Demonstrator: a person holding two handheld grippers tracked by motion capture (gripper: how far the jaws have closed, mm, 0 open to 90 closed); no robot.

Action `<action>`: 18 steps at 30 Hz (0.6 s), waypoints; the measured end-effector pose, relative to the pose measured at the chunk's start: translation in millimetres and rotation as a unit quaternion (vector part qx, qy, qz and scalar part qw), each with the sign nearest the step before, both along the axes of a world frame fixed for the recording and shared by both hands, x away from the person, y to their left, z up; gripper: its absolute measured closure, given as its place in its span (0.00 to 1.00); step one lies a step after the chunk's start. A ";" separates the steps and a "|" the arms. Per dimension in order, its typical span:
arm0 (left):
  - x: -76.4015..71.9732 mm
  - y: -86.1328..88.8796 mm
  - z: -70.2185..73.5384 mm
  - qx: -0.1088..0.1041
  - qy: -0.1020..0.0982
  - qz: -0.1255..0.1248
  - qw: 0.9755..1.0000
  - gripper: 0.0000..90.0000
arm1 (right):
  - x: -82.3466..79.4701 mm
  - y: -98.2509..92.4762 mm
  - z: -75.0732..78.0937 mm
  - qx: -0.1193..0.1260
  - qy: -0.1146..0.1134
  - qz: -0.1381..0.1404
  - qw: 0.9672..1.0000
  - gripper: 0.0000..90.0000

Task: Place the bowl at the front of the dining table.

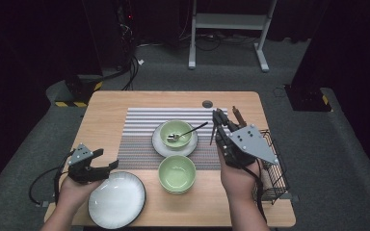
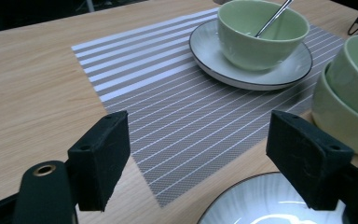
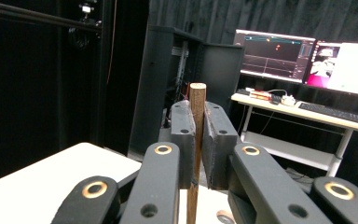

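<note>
The right tool [image 1: 220, 117] is clamped on a thin wooden stick [image 3: 196, 140]. In the right gripper view the stick stands upright between the two black pads [image 3: 184, 135], which press on it from both sides; its blunt brown top rises above the pad tips and its lower end runs down out of the picture. In the high view this tool is raised over the right part of the bench [image 1: 106, 103], at the right edge of the striped placemat [image 1: 139, 139] and just left of a black wire basket [image 1: 275, 168], with its tip pointing away from the person.

The left tool [image 1: 107, 159] stands wide, with nothing between its pads. It hovers near the front left corner of the bench, just above the far rim of a white ribbed plate [image 1: 117, 199]. In the left gripper view the plate's rim [image 2: 242, 205] lies below and between the spread pads, not touching them.

On the placemat a green bowl [image 1: 177, 133] sits on a grey saucer [image 1: 160, 144], with a metal spoon [image 1: 185, 133] leaning inside it. Nearer the person, beside the plate, stand two green bowls nested together [image 1: 177, 173].
</note>
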State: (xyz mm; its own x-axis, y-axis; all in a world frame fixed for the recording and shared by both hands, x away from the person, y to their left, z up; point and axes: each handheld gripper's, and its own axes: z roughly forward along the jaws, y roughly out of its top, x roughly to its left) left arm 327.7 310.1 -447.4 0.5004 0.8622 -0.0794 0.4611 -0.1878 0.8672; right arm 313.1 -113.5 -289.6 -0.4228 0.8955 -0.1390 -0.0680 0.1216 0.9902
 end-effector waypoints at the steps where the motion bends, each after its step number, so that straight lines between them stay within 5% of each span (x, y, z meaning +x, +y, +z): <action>1: 0.1 -0.3 0.0 0.000 0.001 -0.003 1.000 0.24 | 0.8 1.6 -0.6 0.000 0.001 0.002 1.000 0.93; 2: -0.4 1.6 1.4 0.016 0.008 -0.015 1.000 0.24 | 1.4 2.8 -1.1 0.000 0.002 0.003 1.000 0.93; 18: -2.2 -10.3 -0.6 0.000 0.007 -0.031 0.999 0.25 | 10.8 28.0 -10.2 0.000 0.012 0.029 0.999 0.93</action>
State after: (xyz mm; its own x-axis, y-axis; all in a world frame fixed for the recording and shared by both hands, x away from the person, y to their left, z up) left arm 325.5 299.8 -448.0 0.5520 0.8293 -0.0865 0.4609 -0.2170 0.8605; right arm 323.9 -85.5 -299.8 -0.4777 0.8691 -0.1280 -0.0502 0.1184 0.9917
